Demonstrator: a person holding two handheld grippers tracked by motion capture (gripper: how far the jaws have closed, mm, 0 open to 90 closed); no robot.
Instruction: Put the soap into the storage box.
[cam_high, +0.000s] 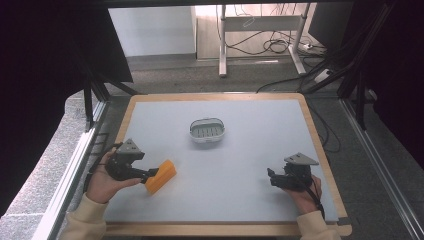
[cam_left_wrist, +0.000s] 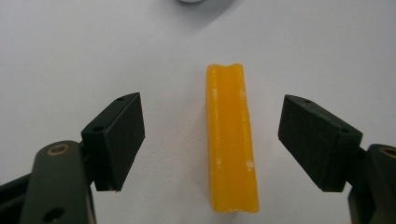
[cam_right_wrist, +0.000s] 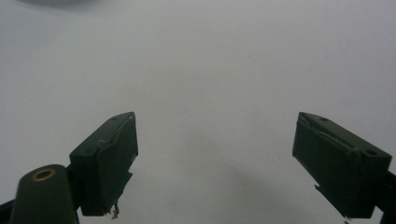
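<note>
Orange-yellow and block-shaped, a sponge-like bar is seen lying on the pale grey worktop, near the front left, directly ahead of the left gripper. In the left gripper view the bar is framed between the two jaws, which are held wide apart with clear gaps on both sides; nothing is touched yet. Its long axis is seen running straight away from the gripper, in line with the reach, so the narrow width is presented across the jaws. A closing of the jaws would probably meet its two long faces squarely, provided the gripper is first lowered and advanced a little.

The right gripper is held well apart at the front right, its jaws likewise spread over bare worktop, with nothing between them. The left hand is judged much the nearer to the bar. A small white slotted dish is seen beyond, near the middle.
</note>
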